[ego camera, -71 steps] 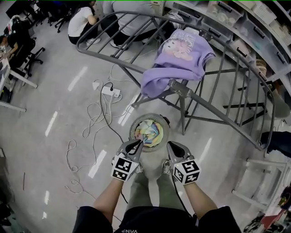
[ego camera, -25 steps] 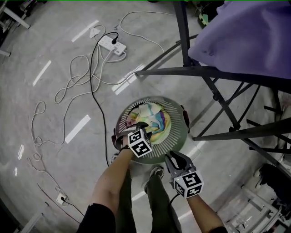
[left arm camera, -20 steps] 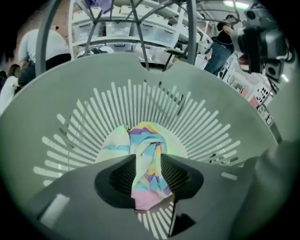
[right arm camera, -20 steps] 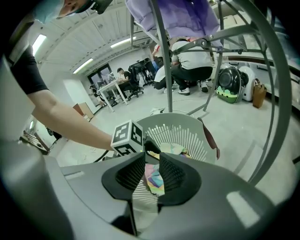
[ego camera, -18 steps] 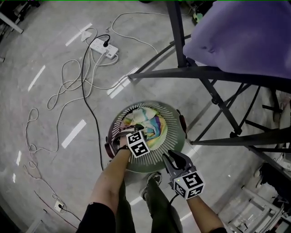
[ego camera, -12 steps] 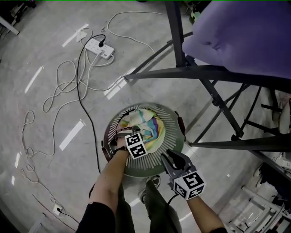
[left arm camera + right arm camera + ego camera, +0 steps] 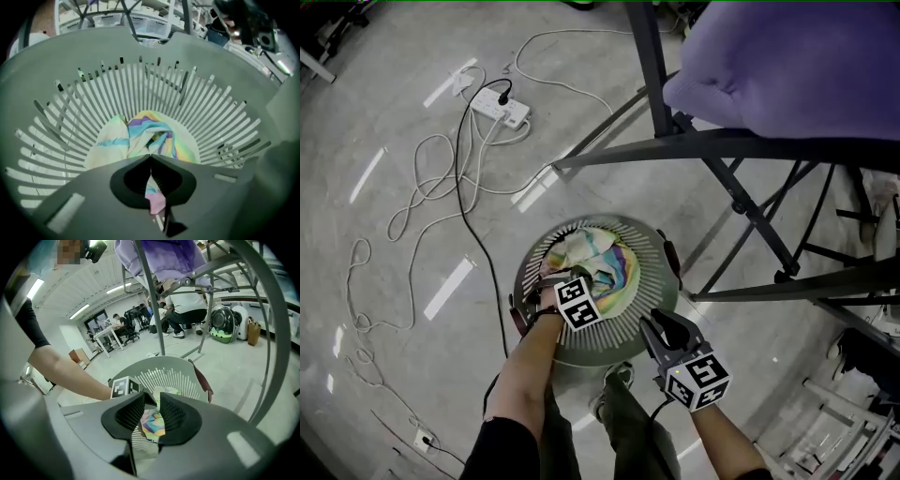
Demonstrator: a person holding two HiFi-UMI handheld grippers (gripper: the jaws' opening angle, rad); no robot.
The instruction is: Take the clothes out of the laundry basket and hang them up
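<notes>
In the left gripper view, the body of the left hand-held gripper (image 7: 150, 158) covered the near part of the multicoloured garment (image 7: 140, 136) and the near wall of the laundry basket (image 7: 140, 82). How much cloth lay behind its closed jaws could not be told. In the head view its tips were hidden behind its marker cube (image 7: 578, 302). The purple garment (image 7: 787, 56) and the drying rack (image 7: 741, 142) ran off the top and right edges. In the right gripper view, the right hand-held gripper (image 7: 152, 397) screened much of the basket, and the people in the background (image 7: 185, 315) were too small to make out.
</notes>
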